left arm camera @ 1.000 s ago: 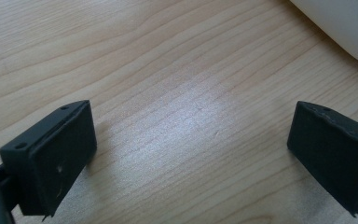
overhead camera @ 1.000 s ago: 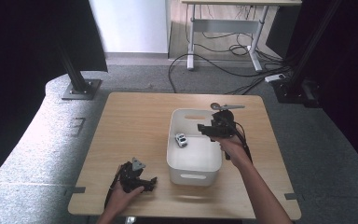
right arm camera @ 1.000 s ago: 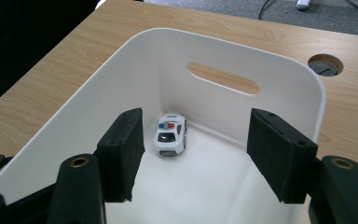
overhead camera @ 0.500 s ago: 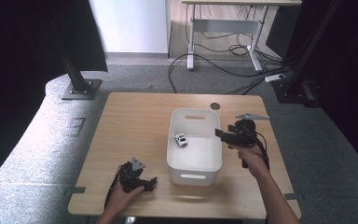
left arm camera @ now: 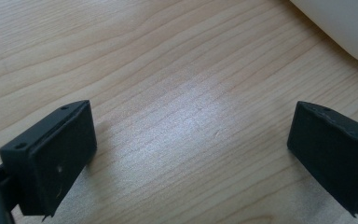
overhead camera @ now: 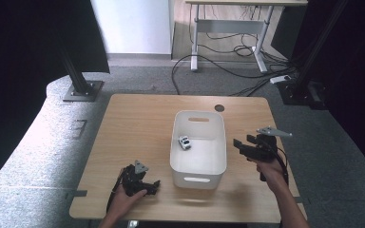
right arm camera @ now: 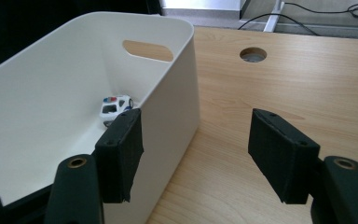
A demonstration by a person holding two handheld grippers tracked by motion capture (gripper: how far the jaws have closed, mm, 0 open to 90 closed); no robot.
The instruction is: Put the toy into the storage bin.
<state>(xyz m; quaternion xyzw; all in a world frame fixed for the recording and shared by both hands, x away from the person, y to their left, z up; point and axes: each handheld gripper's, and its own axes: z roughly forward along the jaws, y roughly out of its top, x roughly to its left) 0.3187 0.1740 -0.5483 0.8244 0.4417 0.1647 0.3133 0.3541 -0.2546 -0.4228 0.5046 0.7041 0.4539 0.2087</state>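
A: Left gripper rests low on the table, jaws spread, empty. And the right gripper?

B: Released too, nothing between, just beside the white bin. The toy car lies inside, so the drop looks done; next, probably pull clear.

white bin, white toy car (blue-striped)

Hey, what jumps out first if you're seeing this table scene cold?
A white bin sits mid-table with a small white toy car alone inside, against its left wall. Just right of the bin hangs the right gripper, open and empty. The left gripper rests open on the bare wood of the table near the front edge, left of the bin.
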